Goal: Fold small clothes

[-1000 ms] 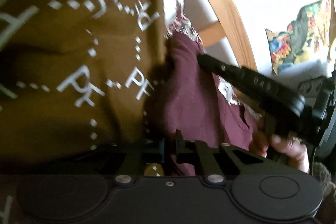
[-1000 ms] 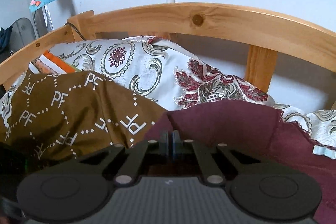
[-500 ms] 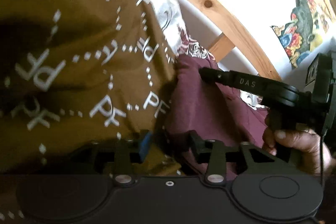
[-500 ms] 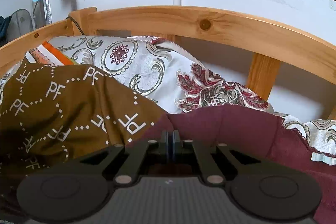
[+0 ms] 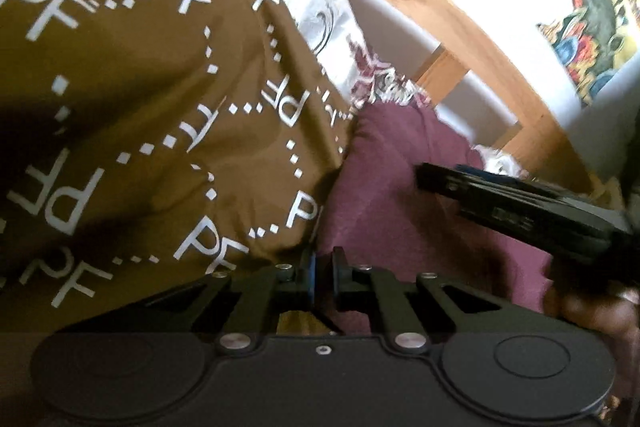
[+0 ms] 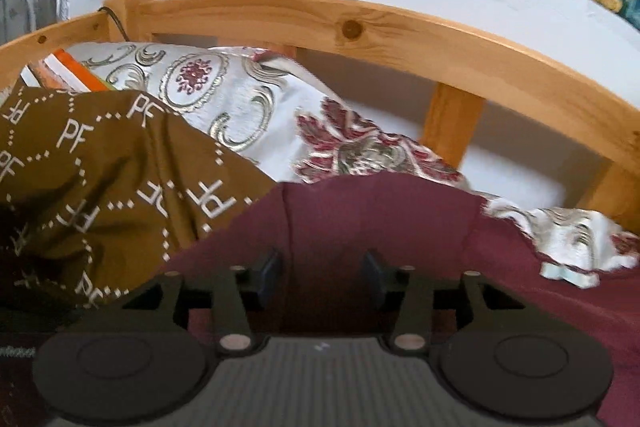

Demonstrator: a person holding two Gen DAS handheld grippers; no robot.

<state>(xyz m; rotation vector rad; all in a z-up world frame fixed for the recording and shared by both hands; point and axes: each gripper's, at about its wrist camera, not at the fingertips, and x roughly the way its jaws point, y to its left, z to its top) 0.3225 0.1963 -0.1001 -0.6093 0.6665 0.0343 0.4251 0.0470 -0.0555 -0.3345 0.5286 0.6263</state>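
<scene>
The left gripper [image 5: 322, 269] has just been closing and pinches the brown cloth [image 5: 132, 115] at lower centre, likely to hold its edge for the fold. The right gripper [image 6: 322, 275] has just been opening, its jaws apart over the maroon cloth [image 6: 380, 215], nothing between them, apparently a release. Counted: two cloths, two grippers, one wooden rail [image 6: 400, 39], one patterned spread [image 6: 248, 99].

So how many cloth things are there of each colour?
Brown cloth with white PF letters: 1
Maroon cloth: 1
White patterned cloth: 1
Total: 3
</scene>
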